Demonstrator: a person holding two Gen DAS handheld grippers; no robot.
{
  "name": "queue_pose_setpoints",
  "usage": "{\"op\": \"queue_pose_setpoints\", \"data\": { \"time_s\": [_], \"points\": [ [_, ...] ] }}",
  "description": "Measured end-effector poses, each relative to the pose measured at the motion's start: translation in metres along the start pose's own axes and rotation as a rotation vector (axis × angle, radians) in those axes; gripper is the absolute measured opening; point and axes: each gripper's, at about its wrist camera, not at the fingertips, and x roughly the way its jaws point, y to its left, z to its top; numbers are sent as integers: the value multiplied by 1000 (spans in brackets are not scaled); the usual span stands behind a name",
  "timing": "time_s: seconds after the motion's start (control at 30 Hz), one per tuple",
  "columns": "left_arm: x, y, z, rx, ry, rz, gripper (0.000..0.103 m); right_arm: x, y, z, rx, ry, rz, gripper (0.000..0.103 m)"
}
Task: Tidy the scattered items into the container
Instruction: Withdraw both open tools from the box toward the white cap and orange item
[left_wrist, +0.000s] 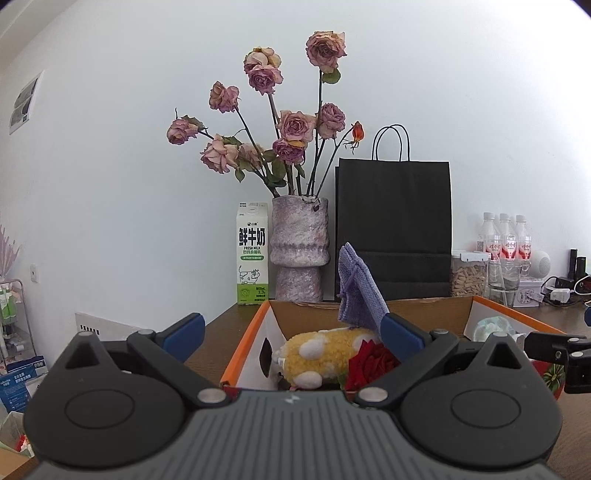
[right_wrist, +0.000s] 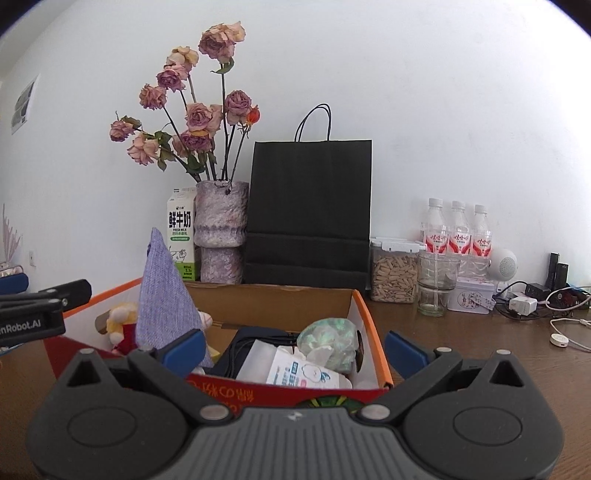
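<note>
An orange-edged cardboard box (left_wrist: 243, 343) (right_wrist: 373, 325) stands on the brown table. It holds a yellow plush toy (left_wrist: 321, 354) (right_wrist: 120, 319), a red rose (left_wrist: 373, 363), a purple cloth pouch (left_wrist: 356, 295) (right_wrist: 162, 295) standing upright, a white packet (right_wrist: 299, 371), a crumpled greenish wrapper (right_wrist: 328, 338) and a black item (right_wrist: 251, 349). My left gripper (left_wrist: 293, 334) is open at the box's near left side; the pouch leans against its right finger (left_wrist: 400, 334). My right gripper (right_wrist: 295, 349) is open over the box's near edge.
Behind the box stand a milk carton (left_wrist: 252, 254), a vase of dried roses (left_wrist: 299, 247), a black paper bag (left_wrist: 393, 229), a jar of seeds (right_wrist: 393, 271), a glass (right_wrist: 437, 282), water bottles (right_wrist: 458, 229), a tin and cables (right_wrist: 535, 299).
</note>
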Motion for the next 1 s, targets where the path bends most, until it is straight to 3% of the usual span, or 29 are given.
{"op": "queue_pose_setpoints", "data": {
  "time_s": [0.43, 0.67, 0.83, 1.0],
  "points": [
    [-13, 13, -6, -38, 140, -54, 103, -25, 0, -18, 0, 105, 13, 103],
    [-15, -1, -10, 47, 208, -81, 103, -24, -1, -22, 3, 183, 10, 103],
    [-10, -11, -14, 102, 278, -116, 103, -12, 1, -26, -13, 290, 24, 103],
    [-3, -16, -17, 126, 332, -141, 103, -11, -1, -28, 2, 298, 15, 103]
  ]
}}
